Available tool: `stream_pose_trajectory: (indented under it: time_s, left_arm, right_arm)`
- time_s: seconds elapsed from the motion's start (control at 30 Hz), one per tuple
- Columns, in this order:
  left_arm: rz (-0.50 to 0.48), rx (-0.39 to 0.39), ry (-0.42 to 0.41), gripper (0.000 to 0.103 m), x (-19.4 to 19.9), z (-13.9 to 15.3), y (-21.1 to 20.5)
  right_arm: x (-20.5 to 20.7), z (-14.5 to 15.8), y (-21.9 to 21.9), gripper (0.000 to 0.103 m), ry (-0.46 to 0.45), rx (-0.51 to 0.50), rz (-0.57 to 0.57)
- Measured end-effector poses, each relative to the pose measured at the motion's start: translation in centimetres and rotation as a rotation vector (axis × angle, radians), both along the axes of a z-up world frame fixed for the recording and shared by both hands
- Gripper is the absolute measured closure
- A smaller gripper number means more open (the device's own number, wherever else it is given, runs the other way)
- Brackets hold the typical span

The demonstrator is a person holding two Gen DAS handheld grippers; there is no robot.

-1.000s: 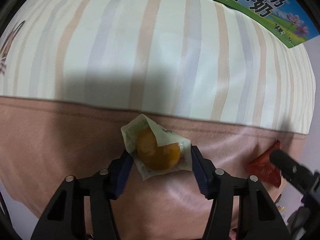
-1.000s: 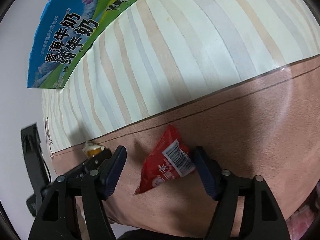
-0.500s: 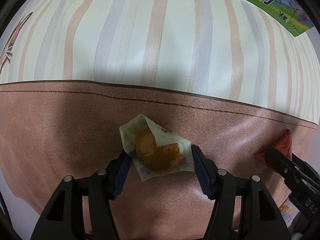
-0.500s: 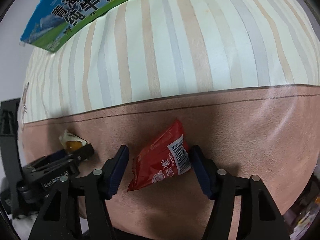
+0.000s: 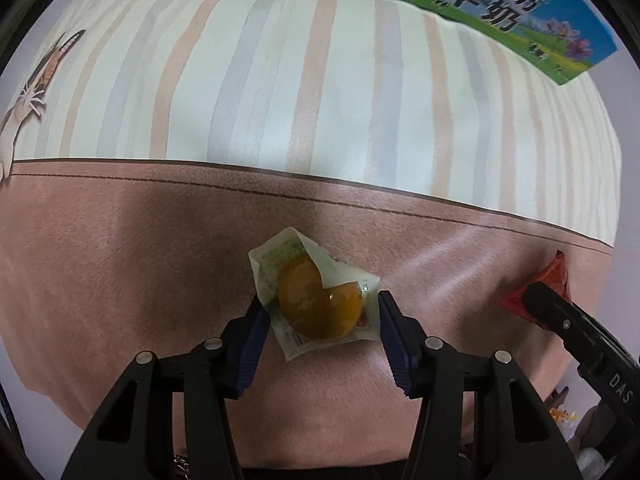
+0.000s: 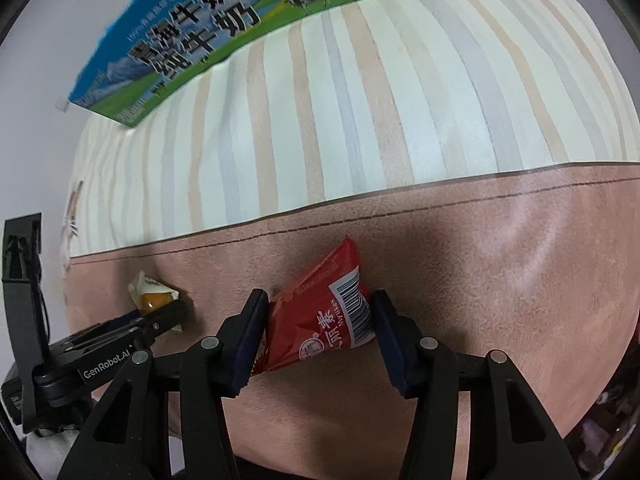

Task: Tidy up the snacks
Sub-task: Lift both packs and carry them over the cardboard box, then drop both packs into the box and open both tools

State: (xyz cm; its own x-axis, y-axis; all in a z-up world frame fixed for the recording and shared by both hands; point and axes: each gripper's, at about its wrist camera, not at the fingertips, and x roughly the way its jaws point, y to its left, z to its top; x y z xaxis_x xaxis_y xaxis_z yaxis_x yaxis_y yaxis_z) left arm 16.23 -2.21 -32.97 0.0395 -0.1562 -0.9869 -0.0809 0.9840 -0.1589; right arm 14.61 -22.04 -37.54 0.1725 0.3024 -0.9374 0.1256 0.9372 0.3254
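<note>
A round orange-yellow snack in a clear and white wrapper (image 5: pixel 316 304) sits between the blue pads of my left gripper (image 5: pixel 320 316). Its jaws are closing and both pads press the wrapper's edges. A red snack packet with a barcode (image 6: pixel 320 320) is squeezed between the pads of my right gripper (image 6: pixel 318 324), whose jaws are also closing. Both grippers point down over the pink band of the tablecloth (image 5: pixel 120 260). In the left wrist view one black right-gripper finger (image 5: pixel 560 320) covers part of the red packet (image 5: pixel 554 276).
A blue and green milk carton (image 6: pixel 224 36) lies at the far edge of the striped part of the cloth (image 6: pixel 360 120). A cat picture (image 5: pixel 28 92) is printed at the cloth's left end. The table's near edge runs just below both grippers.
The right jaws have narrowed onto the red packet and now pinch it. Both views have pulled back from the cloth, and the milk carton shows more fully.
</note>
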Motion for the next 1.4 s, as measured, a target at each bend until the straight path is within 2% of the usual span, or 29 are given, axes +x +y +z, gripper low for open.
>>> stream_pose_trajectory:
  time_s: [0.3, 0.5, 0.8, 0.93, 1.03, 1.13, 1.4]
  left_arm:
    - [0.005, -0.11, -0.044, 0.052, -0.1, 6.1, 1.7]
    - [0.0, -0.186, -0.122, 0.052, 2.1, 10.8, 1.8]
    - [-0.034, -0.221, -0.289, 0.052, 9.8, 17.9, 1.0]
    - [-0.046, -0.209, -0.34, 0.052, 13.8, 19.1, -0.2]
    - [-0.053, -0.213, -0.338, 0.052, 16.9, 19.7, -0.8]
    - [-0.062, -0.213, -0.302, 0.052, 20.2, 19.2, -1.5]
    - [-0.066, -0.289, -0.066, 0.052, 27.8, 13.7, -3.5]
  right_arm:
    - [0.1, 5.0, -0.9, 0.047, -0.075, 0.096, -0.016]
    - [1.9, 8.7, -0.4, 0.048, -0.145, 0.139, 0.002]
    - [8.5, 15.8, 0.0, 0.048, -0.297, 0.15, 0.029]
    - [12.3, 18.7, 0.0, 0.048, -0.365, 0.12, 0.043]
    - [15.5, 19.7, 0.2, 0.048, -0.378, 0.089, 0.059]
    - [18.3, 19.3, -0.2, 0.048, -0.355, 0.063, 0.068]
    - [24.6, 14.6, -1.9, 0.048, -0.211, 0.014, 0.068]
